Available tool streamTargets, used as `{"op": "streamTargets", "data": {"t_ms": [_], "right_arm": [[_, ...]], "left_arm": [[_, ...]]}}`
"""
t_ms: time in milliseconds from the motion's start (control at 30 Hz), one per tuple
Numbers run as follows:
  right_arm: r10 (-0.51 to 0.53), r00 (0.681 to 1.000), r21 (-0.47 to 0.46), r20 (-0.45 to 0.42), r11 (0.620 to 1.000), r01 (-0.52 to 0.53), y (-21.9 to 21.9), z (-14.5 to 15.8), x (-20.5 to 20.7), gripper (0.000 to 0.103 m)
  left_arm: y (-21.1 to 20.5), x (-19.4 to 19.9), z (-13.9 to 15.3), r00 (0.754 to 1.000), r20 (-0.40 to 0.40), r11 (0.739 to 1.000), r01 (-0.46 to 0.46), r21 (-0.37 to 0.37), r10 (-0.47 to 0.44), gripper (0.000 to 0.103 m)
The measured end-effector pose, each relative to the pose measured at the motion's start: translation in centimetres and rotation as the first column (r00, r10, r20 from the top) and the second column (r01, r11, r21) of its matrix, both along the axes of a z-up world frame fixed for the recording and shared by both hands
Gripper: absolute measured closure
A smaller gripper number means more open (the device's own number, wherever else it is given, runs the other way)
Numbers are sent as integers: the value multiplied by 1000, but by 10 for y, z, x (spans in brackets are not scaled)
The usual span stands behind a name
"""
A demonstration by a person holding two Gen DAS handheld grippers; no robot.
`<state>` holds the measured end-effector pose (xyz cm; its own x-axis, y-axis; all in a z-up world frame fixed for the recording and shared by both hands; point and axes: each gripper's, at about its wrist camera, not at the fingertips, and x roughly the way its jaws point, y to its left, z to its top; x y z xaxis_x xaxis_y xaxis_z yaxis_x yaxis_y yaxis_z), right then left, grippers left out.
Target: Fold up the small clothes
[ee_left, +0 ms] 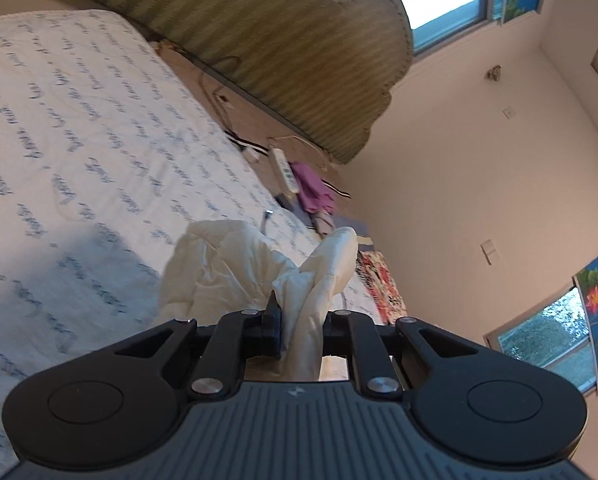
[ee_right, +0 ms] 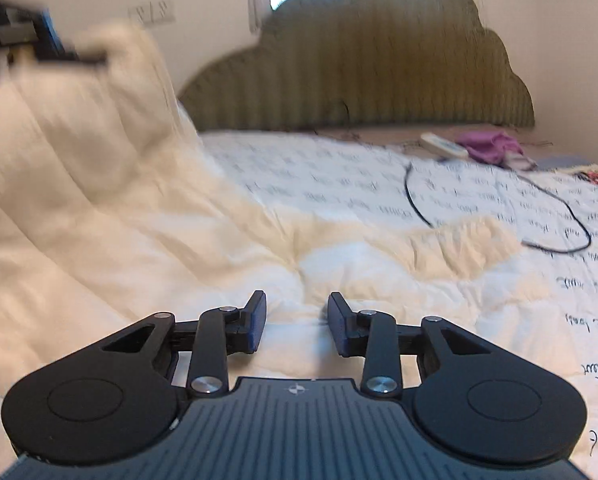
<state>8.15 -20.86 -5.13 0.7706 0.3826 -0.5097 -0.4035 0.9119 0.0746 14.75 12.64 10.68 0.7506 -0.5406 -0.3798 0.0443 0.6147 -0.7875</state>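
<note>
the left hand-held gripper (ee_left: 295, 320) is pressed together on a bunch of the cream-white garment (ee_left: 235, 264), and the cloth hangs from it above the bed (ee_left: 59, 128). in the right wrist view this same gripper (ee_right: 59, 54) is high at the left, blurred, with the garment (ee_right: 119, 200) falling from it down to the bed and spreading across it. the right hand-held gripper (ee_right: 297, 320) has its jaws spread, nothing is between them, and the garment lies just under it.

the bed cover (ee_right: 499, 208) carries lines of dark handwriting-style print, but it is too blurred to read. on each gripper body there is a small white logo, not readable.

the garment's far edge is wrinkled, near one black cable (ee_right: 539, 220) that loops on the cover. to the right of the garment the cover is open. at the head of the bed, under the green cloud-shaped headboard (ee_right: 379, 72), lie one white power strip (ee_right: 443, 145) and one purple cloth (ee_right: 491, 146). two windows show in the left wrist view, one (ee_left: 447, 0) behind the headboard.
</note>
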Motion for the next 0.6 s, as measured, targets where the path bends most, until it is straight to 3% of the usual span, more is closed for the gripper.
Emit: {"op": "streamTargets", "data": {"t_ms": [167,333,500,600], "right_arm": [[55,998,-99,23,994,-53,33,-22,8,71],[135,990,-153,46,980,-127,65,-26,9,80],[179,982,-101,62,980,-172,59,-37,6,82],[185,981,-58,66,982,-181,53,-40,4,82]], "left_arm": [[-71,16,20,997,11,996,78,52,-78,90],[-142,41,14,990,-23,985,139,106,-137,90],[-194,71,-6,984,-51,979,175,105,-171,92],[-223,90,-18,983,-72,971,176,159,-167,92]]}}
